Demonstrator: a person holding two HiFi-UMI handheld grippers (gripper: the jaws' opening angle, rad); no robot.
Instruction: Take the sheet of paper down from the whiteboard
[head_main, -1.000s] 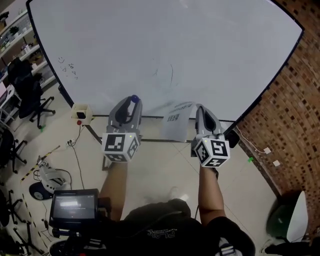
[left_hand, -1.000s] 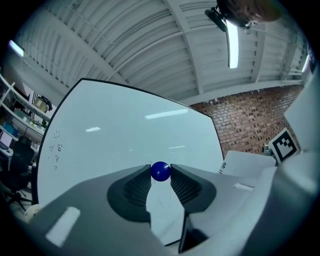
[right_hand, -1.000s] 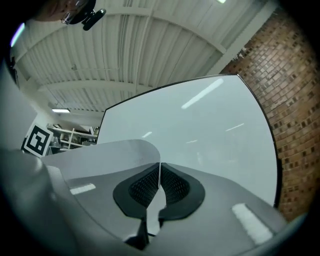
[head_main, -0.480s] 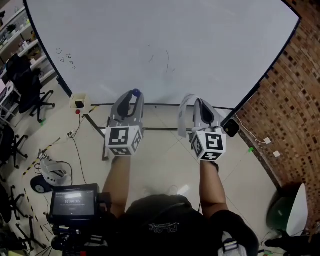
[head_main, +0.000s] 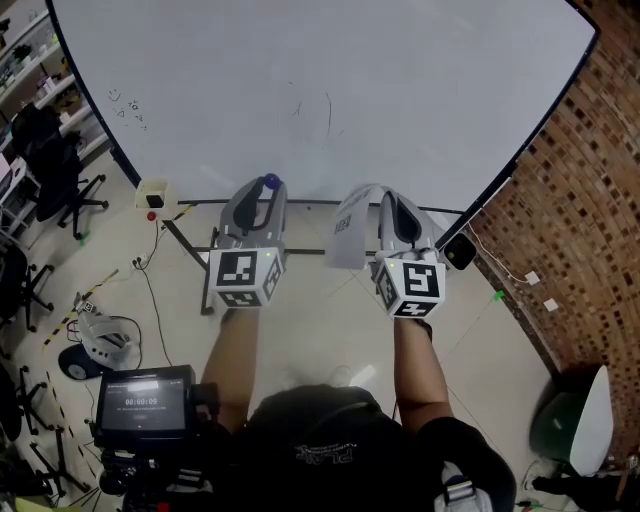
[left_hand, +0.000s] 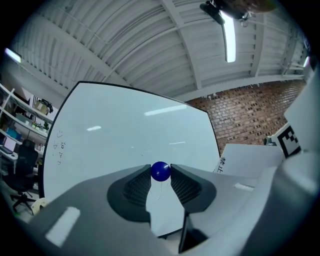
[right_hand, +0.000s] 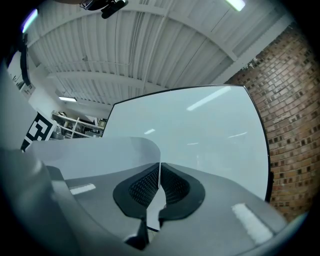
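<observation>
The whiteboard (head_main: 320, 90) fills the far side of the head view, bare except for faint pen marks. My right gripper (head_main: 386, 197) is shut on an edge of the white sheet of paper (head_main: 350, 235), which hangs free of the board to that gripper's left, curled, with black print on it. In the right gripper view the sheet (right_hand: 100, 152) runs thin between the shut right gripper (right_hand: 159, 175). My left gripper (head_main: 268, 188) is shut on a small blue ball magnet (left_hand: 160, 171) at its fingertips. The sheet (left_hand: 245, 157) also shows at the right of the left gripper view.
A brick wall (head_main: 580, 200) stands to the right of the board. Black office chairs (head_main: 60, 190) and shelves are at the left. A small box (head_main: 153, 195) and cables lie on the floor by the board's stand. A screen device (head_main: 145, 405) hangs at the person's chest.
The sheet in the right gripper has swung: edge-on half a second ago, it now shows its face again. Both grippers drifted slightly, each keeping its hold.
</observation>
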